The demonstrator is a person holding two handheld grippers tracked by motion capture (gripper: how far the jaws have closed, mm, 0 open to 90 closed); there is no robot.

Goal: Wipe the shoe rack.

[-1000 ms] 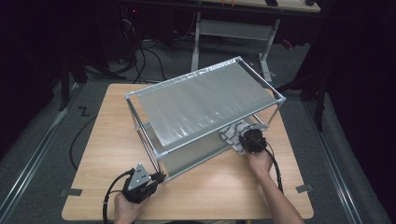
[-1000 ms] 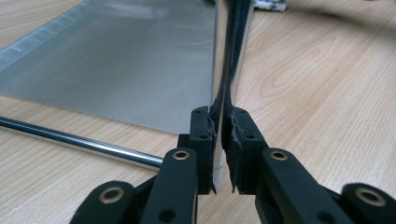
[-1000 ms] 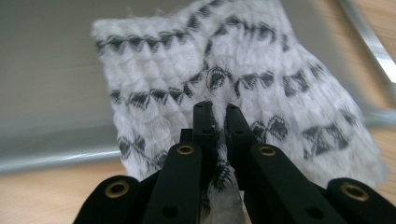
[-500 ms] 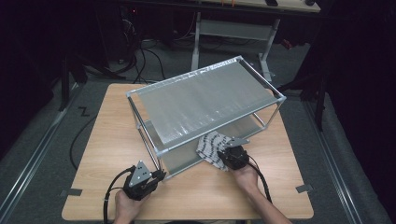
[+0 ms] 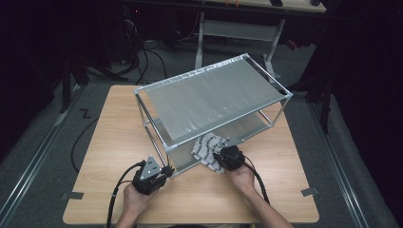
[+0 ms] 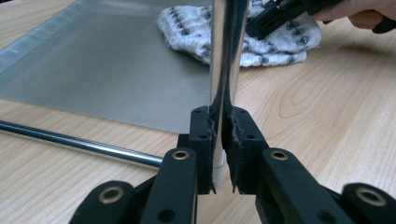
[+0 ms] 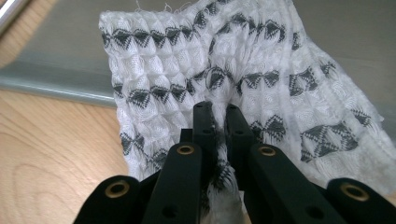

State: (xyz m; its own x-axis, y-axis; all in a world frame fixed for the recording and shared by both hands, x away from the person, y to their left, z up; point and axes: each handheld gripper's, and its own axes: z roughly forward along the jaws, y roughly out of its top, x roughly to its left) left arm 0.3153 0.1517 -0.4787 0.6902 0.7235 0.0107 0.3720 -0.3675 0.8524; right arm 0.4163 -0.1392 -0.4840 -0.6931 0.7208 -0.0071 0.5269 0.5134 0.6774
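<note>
A two-level metal rack (image 5: 214,95) stands on the wooden table (image 5: 114,137). My left gripper (image 5: 167,170) is shut on the rack's near left upright leg (image 6: 228,56), with the chrome tube pinched between the pads just above the tabletop. A white cloth with a black diamond pattern (image 5: 206,147) lies half on the front edge of the lower shelf (image 6: 107,60) and half on the table. My right gripper (image 5: 219,156) is shut on a bunched fold of this cloth (image 7: 187,60), low and pointing toward the rack.
A chrome crossbar (image 6: 79,143) runs along the table from the held leg. Cables trail from both grippers toward the table's near edge. Dark floor with cables and a metal stand lies beyond the table's far side.
My right gripper has dragged the cloth leftward along the front of the lower shelf, from the right end toward the middle. My left gripper stays clamped on the leg, shifted only slightly.
</note>
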